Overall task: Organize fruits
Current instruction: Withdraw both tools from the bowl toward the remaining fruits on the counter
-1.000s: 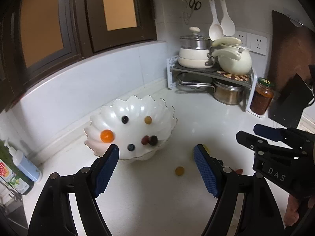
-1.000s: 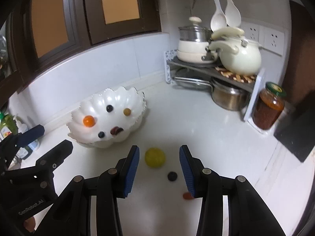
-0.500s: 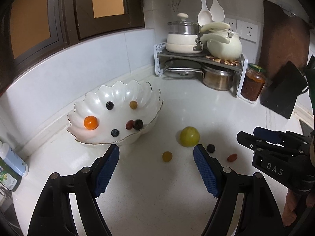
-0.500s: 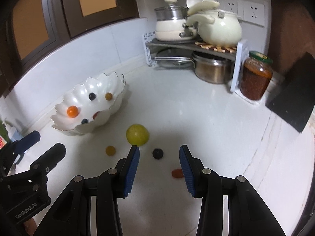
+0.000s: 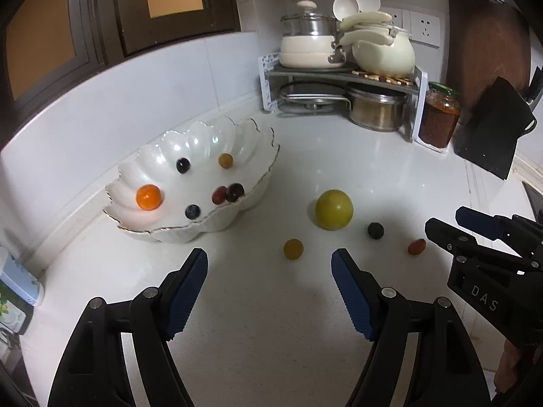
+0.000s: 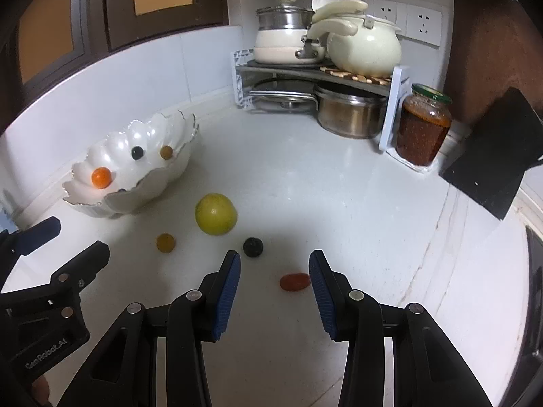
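Partly hidden: blueberry (image 6: 121, 190) behind bowl (image 6: 149, 183) rim; left gripper (image 5: 269, 266) and right gripper (image 6: 275, 268) both released, empty

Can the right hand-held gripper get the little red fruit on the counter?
Probably yes. The right hand-held gripper is open, the small red fruit lies on bare counter just ahead between its fingers, and nothing blocks it.

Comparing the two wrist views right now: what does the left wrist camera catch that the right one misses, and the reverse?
Only the left wrist view: a reddish and a dark fruit lying together low in the scalloped bowl, and a blue-capped bottle at the frame's left edge.

Only the right wrist view: the small red fruit lying between the open right tongs.

Both: the bowl, the orange fruit inside it, the big yellow-green fruit, the small yellow fruit and the dark fruit on the counter.
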`<state>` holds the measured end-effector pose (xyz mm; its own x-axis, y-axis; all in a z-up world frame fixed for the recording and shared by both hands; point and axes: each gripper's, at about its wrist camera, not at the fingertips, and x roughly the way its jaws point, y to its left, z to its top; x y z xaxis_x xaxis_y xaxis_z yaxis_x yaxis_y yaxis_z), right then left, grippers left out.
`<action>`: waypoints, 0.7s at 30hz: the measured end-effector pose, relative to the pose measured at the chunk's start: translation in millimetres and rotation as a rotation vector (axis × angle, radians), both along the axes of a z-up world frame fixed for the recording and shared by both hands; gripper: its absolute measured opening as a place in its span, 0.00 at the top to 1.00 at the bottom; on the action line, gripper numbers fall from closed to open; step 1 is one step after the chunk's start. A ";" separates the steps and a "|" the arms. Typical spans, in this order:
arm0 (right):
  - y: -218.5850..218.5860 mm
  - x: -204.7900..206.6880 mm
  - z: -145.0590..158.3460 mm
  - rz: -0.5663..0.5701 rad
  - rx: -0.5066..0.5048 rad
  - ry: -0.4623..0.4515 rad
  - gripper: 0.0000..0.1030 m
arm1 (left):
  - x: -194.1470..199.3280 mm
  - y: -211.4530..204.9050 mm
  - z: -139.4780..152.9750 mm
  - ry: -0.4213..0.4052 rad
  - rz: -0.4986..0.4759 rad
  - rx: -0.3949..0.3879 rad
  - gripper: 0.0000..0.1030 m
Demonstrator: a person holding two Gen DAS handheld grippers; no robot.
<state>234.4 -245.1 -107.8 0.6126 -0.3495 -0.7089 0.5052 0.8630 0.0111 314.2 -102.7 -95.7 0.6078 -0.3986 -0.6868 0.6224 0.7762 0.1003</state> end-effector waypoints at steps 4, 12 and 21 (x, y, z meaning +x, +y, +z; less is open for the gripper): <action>-3.8 0.0 -9.5 -0.024 0.008 0.015 0.58 | 2.5 -2.7 -8.3 0.013 -0.012 0.000 0.27; -8.3 2.3 -27.5 -0.060 0.026 0.035 0.58 | 11.6 -9.8 -22.5 0.035 -0.024 0.004 0.29; -17.5 9.6 -40.7 -0.082 0.037 0.044 0.58 | 25.6 -21.1 -35.8 0.056 -0.029 0.013 0.31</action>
